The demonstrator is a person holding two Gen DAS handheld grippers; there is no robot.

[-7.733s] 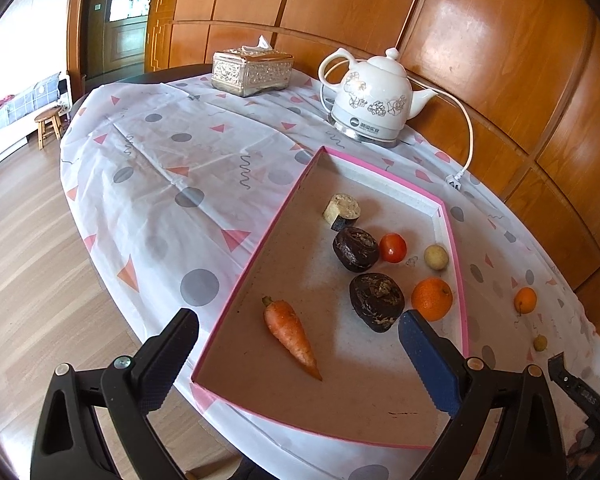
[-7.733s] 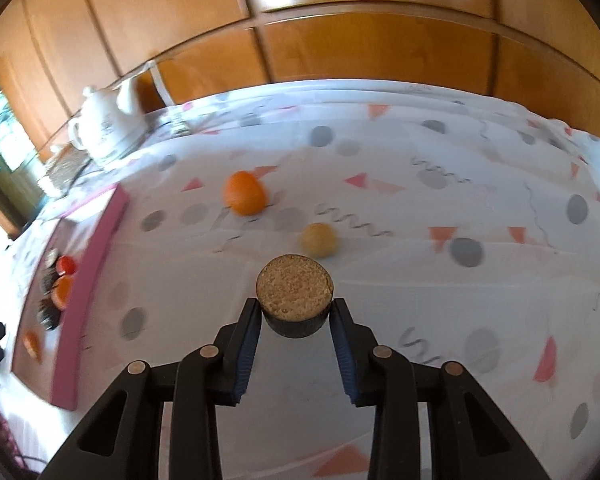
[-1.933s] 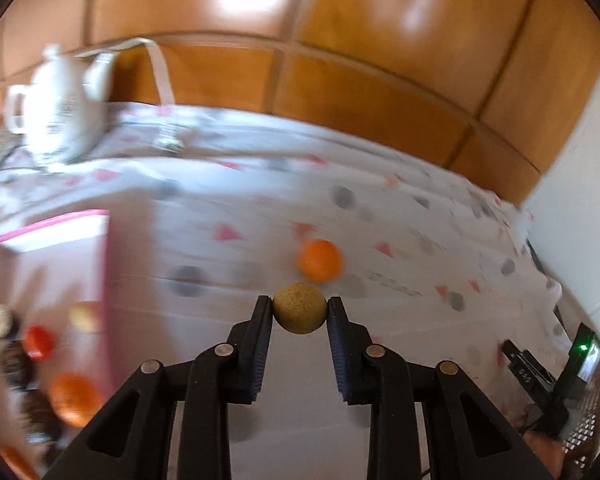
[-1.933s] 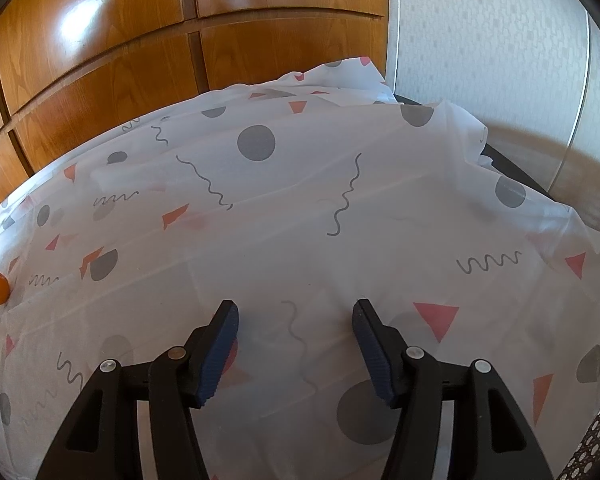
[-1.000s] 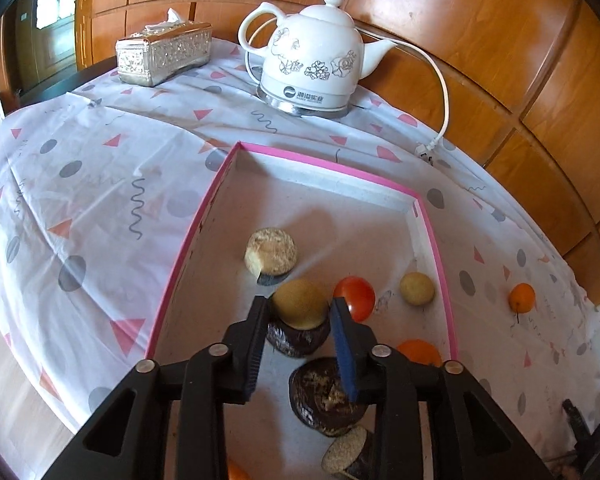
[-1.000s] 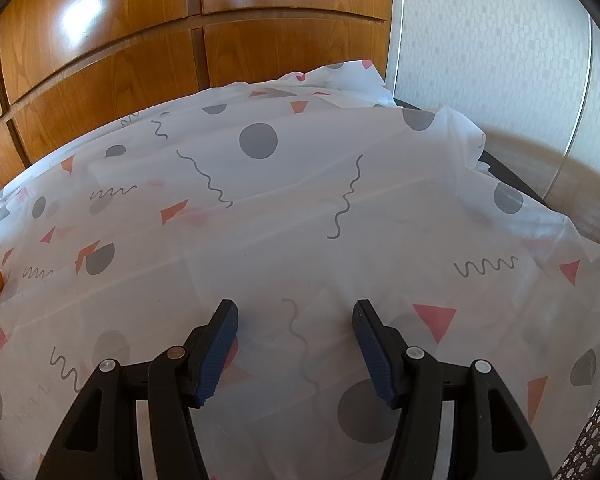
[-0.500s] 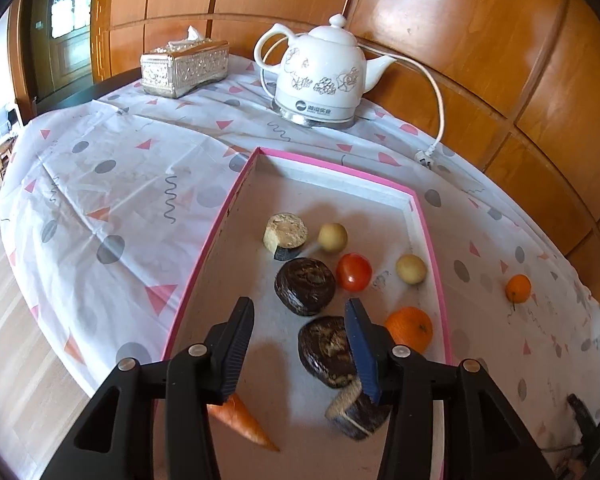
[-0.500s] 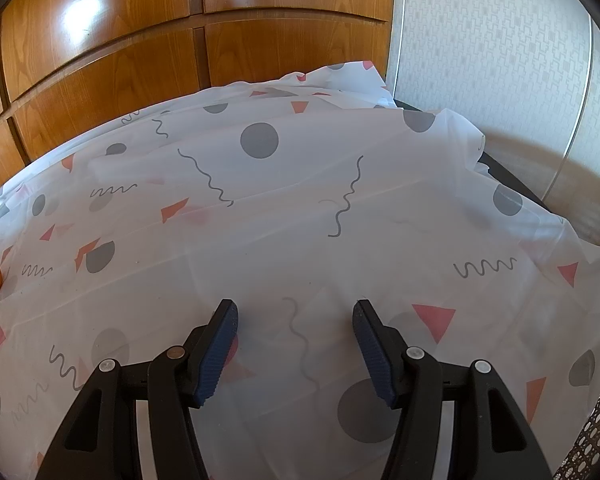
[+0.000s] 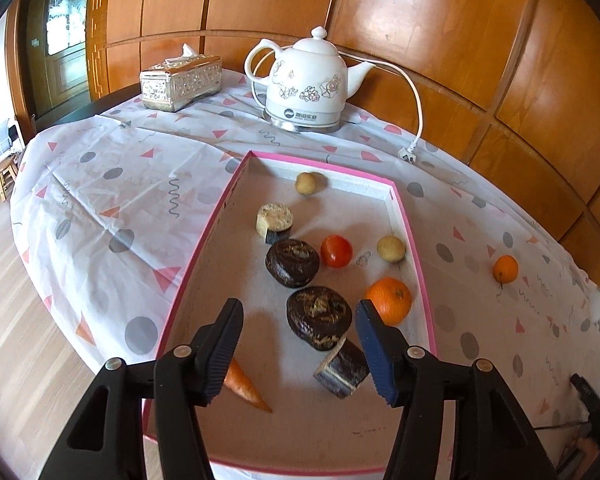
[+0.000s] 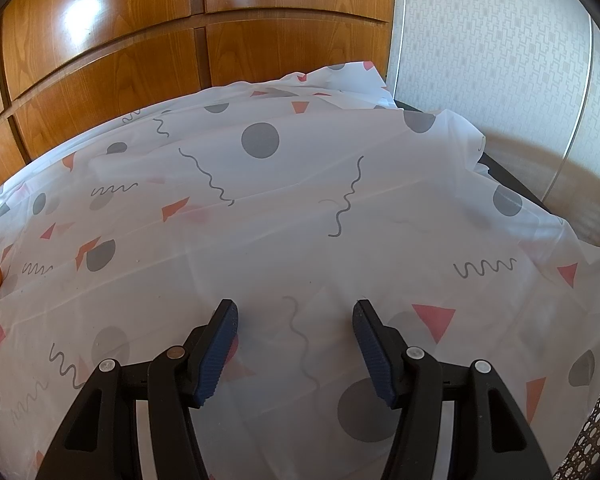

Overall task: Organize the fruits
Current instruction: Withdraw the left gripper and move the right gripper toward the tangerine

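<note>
Two grippers, both empty right now, so we're between picks. Our left gripper hangs above the near end of the pink-edged tray with its fingers spread wide and nothing between them. Closest to it in the tray are a carrot poking out from behind the left finger and a cut dark chunk lying on its side, touching the nearer of two dark lumpy fruits. Just beside that one is a big orange, then the second dark fruit, a little tomato, a tan ball near the right wall, a cork-looking slice, and another tan ball near the far wall. Only one straggler shows outside the tray: a small orange on the tablecloth, well apart from the tray's right side. Our right gripper is also gaping, low over bare cloth, and that same orange sits at the far left edge of its view. So we'd say the sorting is nearly done, and the next move is probably swinging one gripper over to that orange, closing gently since it's round and could roll, and dropping it into a free spot. Further back are a white kettle and a silver tissue box.
</note>
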